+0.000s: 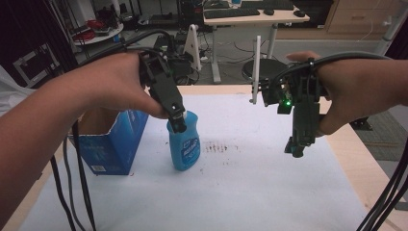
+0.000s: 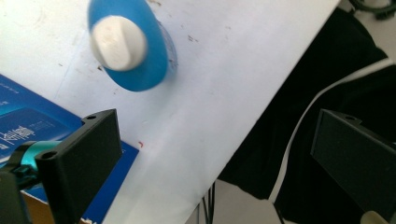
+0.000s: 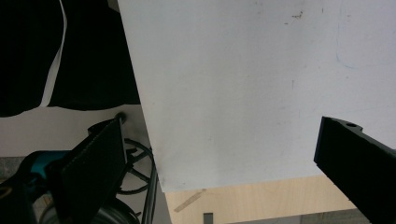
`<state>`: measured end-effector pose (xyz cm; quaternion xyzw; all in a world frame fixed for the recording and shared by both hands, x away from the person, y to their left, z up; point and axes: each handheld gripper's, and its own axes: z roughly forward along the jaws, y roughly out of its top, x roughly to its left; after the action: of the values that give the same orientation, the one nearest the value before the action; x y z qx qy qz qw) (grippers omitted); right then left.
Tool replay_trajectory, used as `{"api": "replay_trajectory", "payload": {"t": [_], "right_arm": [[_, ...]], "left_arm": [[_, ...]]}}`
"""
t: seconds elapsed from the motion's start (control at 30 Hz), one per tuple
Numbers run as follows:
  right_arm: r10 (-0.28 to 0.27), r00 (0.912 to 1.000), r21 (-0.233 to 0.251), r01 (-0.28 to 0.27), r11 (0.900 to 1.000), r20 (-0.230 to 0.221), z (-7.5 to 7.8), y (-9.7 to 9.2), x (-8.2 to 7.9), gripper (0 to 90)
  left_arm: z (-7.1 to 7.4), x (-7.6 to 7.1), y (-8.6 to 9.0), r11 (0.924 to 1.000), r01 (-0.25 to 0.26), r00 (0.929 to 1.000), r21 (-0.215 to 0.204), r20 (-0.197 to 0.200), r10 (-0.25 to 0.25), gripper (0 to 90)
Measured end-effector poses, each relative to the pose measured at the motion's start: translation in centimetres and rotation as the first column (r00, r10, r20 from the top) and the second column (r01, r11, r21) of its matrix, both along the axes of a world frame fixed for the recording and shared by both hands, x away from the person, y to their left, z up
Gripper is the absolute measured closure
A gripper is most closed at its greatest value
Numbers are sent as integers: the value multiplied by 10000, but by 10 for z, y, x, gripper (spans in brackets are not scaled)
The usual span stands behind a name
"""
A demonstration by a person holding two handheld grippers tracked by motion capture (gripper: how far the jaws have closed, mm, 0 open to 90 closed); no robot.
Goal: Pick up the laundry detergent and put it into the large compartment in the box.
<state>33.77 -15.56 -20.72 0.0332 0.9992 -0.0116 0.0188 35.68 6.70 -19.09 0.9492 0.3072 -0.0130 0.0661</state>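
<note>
1. The blue bottle (image 1: 184, 144) is seen upright on the white sheet (image 1: 250, 192) of the tabletop, just at three o'clock of the open blue carton (image 1: 113, 144).
2. The left tool (image 1: 178, 119) is held over the bottle's white cap (image 2: 118, 43); its jaws are spread wide and nothing is gripped, the cap lying ahead at eleven o'clock in the left gripper view.
3. The right tool (image 1: 296, 147) is hung above bare sheet at three o'clock of the bottle, well apart from it, jaws wide and empty.
4. A risk is judged here: the cap sits off-centre between the left jaws, so a descent could strike one jaw on it and tip the bottle.
5. A knock toward nine o'clock would send it against the carton.
</note>
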Motion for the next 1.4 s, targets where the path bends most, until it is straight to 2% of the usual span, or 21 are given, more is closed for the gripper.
{"api": "replay_trajectory", "payload": {"t": [0.07,0.1,0.2,0.27,0.33,0.37,0.5,0.63,0.73,0.97,1.0,1.23,1.4], "right_arm": [[129,9999,-58,-128,9999,26,0,0,1,13],[-15,10000,-12,15,10000,-29,0,0,0,13],[31,10000,-24,-31,10000,2,2,1,2,13],[22,10000,-3,-22,10000,-27,3,2,1,13],[38,10000,-1,-38,10000,-12,3,2,1,13],[65,10000,25,-65,10000,-29,4,2,1,13],[90,10000,8,-90,10000,-32,5,3,1,13],[93,10000,-82,-93,9999,25,4,3,0,13],[94,10000,-45,-94,9999,-18,5,3,-1,13],[111,9999,-112,-111,9999,-18,4,2,-1,13],[108,9999,-112,-108,9999,-24,4,2,-1,13],[58,10000,-136,-59,9999,-52,3,4,-1,13],[124,9999,-126,-125,9998,-44,3,6,-1,13]], "left_arm": [[0,2,0,9999,-104,9999,-34,26,104,17],[0,6,1,9996,-256,9997,-122,47,256,17],[0,15,4,9958,-820,9966,-397,85,824,17],[-1,17,4,9949,-934,9956,-386,76,937,17],[-4,21,4,9922,-1174,9931,-414,-7,1175,17],[-8,26,4,9905,-1298,9915,-463,-197,1290,17],[-17,34,0,9903,-1341,9904,-354,-388,1327,17],[-26,41,-1,9901,-1307,9901,-505,-581,1277,17],[-33,46,-2,9909,-1276,9898,-422,-685,1246,17],[-47,57,-1,9873,-1585,9855,-66,-630,1578,17],[-52,59,-2,9867,-1622,9848,-105,-642,1612,17],[-63,66,-3,9854,-1704,9828,18,-721,1701,17],[-73,71,-4,9817,-1906,9794,-33,-688,1899,17]]}}
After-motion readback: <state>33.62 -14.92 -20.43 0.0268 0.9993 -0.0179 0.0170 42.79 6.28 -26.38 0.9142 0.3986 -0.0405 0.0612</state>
